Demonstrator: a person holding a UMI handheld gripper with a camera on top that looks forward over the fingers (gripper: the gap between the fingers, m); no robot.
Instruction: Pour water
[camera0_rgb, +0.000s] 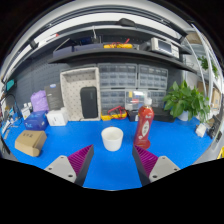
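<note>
Between the two fingers, nothing held: jaws (112, 162) spread wide and released, hovering over a bright blue bench (60, 135). Purple-pink pads (80, 157) visible on the inner faces of both fingers, angled toward each other at the tips.

Just ahead of the jaws and roughly centred between them, a small white cup (112, 138), upright on the bench, apart from both fingers. Just beside the cup, slightly toward the right finger, a tall red bottle (144, 126) with a white cap, upright, standing close to the cup but not touching it (contents not discernible).

Farther off to the left, near the bench's edge, a tan cardboard box (29, 142). Beyond it, a purple bag-like object (40, 101) and a small white box (57, 117), with some blue items nearby too small to identify.

At the far side of the bench, a white cabinet (81, 94) with a dark door panel, and beside it a rack of small drawers (130, 87). Low in front of the drawers, a cluster of small red and yellow objects (122, 112), indistinct. To the right, a leafy green potted plant (186, 100). Overhead, a dark shelf (100, 48) carrying a white appliance (163, 46) and a few orange items.
</note>
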